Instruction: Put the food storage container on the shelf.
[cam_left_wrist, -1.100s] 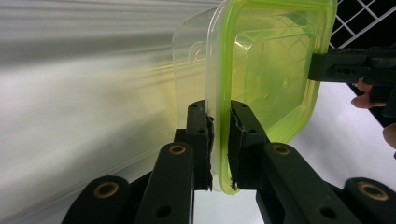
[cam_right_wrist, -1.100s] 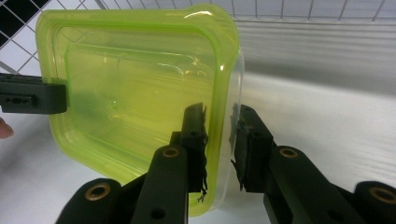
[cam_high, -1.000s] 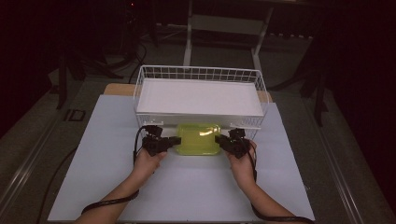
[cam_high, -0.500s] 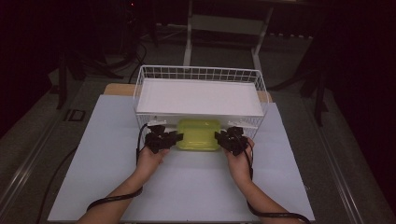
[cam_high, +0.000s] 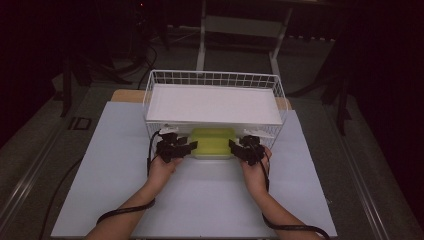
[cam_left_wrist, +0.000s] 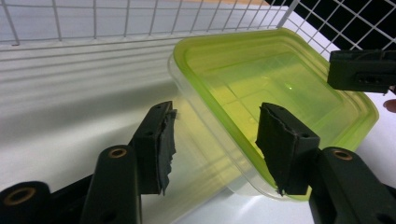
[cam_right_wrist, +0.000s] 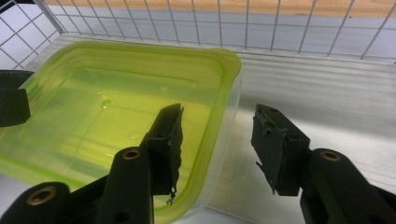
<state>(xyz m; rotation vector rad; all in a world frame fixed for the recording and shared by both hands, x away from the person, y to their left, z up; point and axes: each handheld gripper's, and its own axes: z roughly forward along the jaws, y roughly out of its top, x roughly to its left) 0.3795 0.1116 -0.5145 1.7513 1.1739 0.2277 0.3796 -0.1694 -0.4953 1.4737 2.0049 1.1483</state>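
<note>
I have the green-lidded container (cam_high: 213, 143) sitting on the white table (cam_high: 100, 165), its far part tucked under the lower edge of the wire basket (cam_high: 215, 80) and its near edge sticking out toward me. In the left gripper view the container (cam_left_wrist: 275, 98) shows a yellow-green lid over a clear tub, with one corner lying between my jaws; in the right gripper view the container (cam_right_wrist: 116, 112) has its opposite corner between that pair. My left gripper (cam_high: 187, 148) is spread open at the container's left end, its two pads standing apart on either side of the lid's rim without pinching it, as far as I can tell. My right gripper (cam_high: 235, 148) is likewise released, one pad over the lid and the other outside the tub wall, a gap showing at each. The basket is what crowds me: its white wire grid rises straight behind the container, and a white sheet (cam_high: 215, 102) lies flat across its top, covering the far part of the container from above. My hands hold the grippers from the near side, cables trailing back along my forearms. Beyond the table the room is dark, with frame legs dimly visible. I can read no writing or label on the lid, the basket or the table.
</note>
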